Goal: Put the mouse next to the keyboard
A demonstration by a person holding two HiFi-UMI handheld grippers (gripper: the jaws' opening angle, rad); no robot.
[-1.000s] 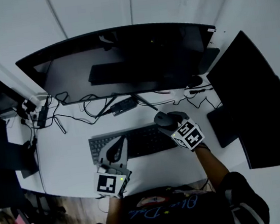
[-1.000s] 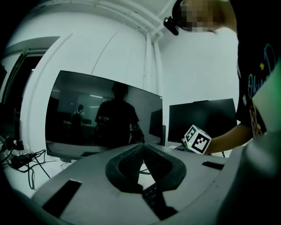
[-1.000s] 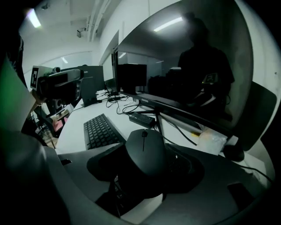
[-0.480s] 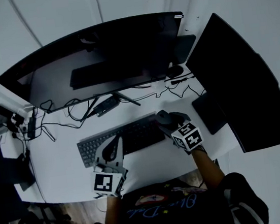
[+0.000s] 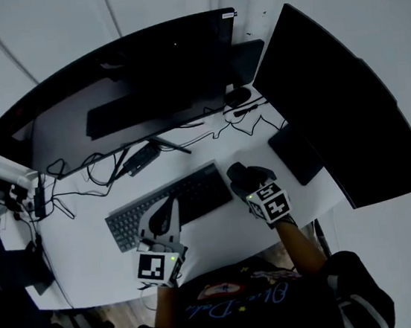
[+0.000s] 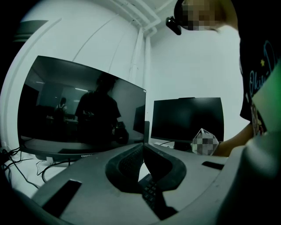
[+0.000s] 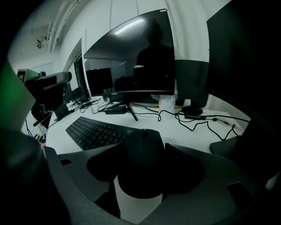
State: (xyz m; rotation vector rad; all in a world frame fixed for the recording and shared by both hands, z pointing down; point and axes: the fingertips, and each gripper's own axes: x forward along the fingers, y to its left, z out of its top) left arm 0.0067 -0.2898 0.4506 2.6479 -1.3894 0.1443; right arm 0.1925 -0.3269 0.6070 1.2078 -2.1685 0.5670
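A black mouse [image 7: 143, 163] sits between the jaws of my right gripper [image 7: 143, 147], which is shut on it. In the head view the mouse [image 5: 237, 173] is just off the right end of the dark keyboard [image 5: 194, 191], low over the white table [image 5: 222, 232]; I cannot tell whether it touches the table. My left gripper [image 5: 170, 211] hovers over the keyboard's front middle with its jaws shut and nothing between them. The left gripper view shows keyboard keys [image 6: 150, 192] below the closed left gripper [image 6: 143, 148].
A wide curved monitor [image 5: 121, 95] stands behind the keyboard, and a second dark monitor [image 5: 333, 105] stands at the right. A flat black pad [image 5: 294, 154] lies right of the mouse. Loose cables [image 5: 241, 123] and a small black box [image 5: 142, 160] lie near the monitor stand.
The head camera has swung, shifting the whole desk left and up in view. My right gripper with the mouse has moved slightly off the keyboard's right end. The left gripper keeps its place over the keyboard.
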